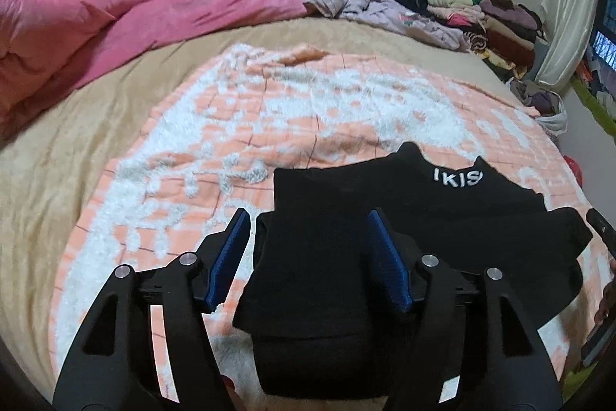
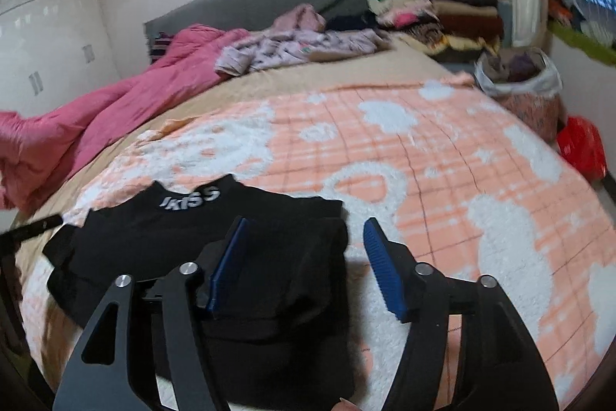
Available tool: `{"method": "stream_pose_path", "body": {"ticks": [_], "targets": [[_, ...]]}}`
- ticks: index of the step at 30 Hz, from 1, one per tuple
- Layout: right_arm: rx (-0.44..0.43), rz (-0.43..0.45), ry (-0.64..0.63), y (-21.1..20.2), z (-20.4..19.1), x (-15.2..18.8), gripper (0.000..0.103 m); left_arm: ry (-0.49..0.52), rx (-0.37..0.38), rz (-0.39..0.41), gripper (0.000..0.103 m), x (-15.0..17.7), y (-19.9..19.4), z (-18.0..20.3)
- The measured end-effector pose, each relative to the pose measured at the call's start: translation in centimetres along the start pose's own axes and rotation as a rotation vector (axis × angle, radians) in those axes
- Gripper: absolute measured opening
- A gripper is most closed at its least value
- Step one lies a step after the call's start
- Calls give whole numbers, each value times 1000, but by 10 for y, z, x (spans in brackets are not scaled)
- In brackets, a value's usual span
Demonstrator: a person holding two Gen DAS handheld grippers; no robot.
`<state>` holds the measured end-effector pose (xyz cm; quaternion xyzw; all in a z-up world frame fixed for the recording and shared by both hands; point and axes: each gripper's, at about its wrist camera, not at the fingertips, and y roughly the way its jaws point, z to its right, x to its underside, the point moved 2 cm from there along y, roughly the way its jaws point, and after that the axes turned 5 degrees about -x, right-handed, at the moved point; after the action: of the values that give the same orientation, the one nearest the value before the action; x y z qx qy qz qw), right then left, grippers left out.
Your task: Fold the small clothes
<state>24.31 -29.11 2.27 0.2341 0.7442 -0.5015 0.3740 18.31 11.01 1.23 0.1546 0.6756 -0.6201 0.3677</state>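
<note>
On the bed, the pink quilt (image 1: 115, 22) lies bunched far left; the peach-and-white blanket (image 1: 269, 110) spreads across the middle, and on its near part rests the black top (image 1: 442, 203), partly folded, collar lettering away from the cameras, long axis running from collar toward the viewer; the left hand-held gripper (image 1: 308, 257) stands apart over a folded flap, pads clear of cloth; the right hand-held gripper (image 2: 304, 260) likewise gapes, gripping nothing. Soft, light, limp knit, likely; best pinched at a hem or folded edge.
</note>
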Motion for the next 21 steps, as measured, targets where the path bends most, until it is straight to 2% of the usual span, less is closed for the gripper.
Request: {"method": "stream_pose_path", "body": {"ticks": [2,7,8,9,10,11,12,14,16,21], "targets": [[-15,18,-41,-10,-13,-1,68,0,-12,22,62,0,-10,0],[-103,19,-108,-26,-43,2,68,22,2,58,63,9,-36,7],[-125,9,-125,-27,-50,6,66,33,6,54,62,14,-39,10],[-134,-1,-135,-27,-55,7,59,41,9,51,60,16,-41,13],[-143,-17,-149,-26,-60,11,54,62,18,42,51,23,-43,18],[-155,-42,-159,-24,-64,15,44,74,24,33,41,28,-44,22],[-165,-63,-167,-22,-68,19,34,92,37,19,35,35,-44,27],[-186,-107,-188,-19,-76,30,23,122,50,-8,15,47,-41,35],[-192,-151,-211,-14,-84,42,20,157,63,-40,10,61,-36,43],[-197,-227,-243,-5,-101,64,20,223,43,-76,10,89,-20,56]]}}
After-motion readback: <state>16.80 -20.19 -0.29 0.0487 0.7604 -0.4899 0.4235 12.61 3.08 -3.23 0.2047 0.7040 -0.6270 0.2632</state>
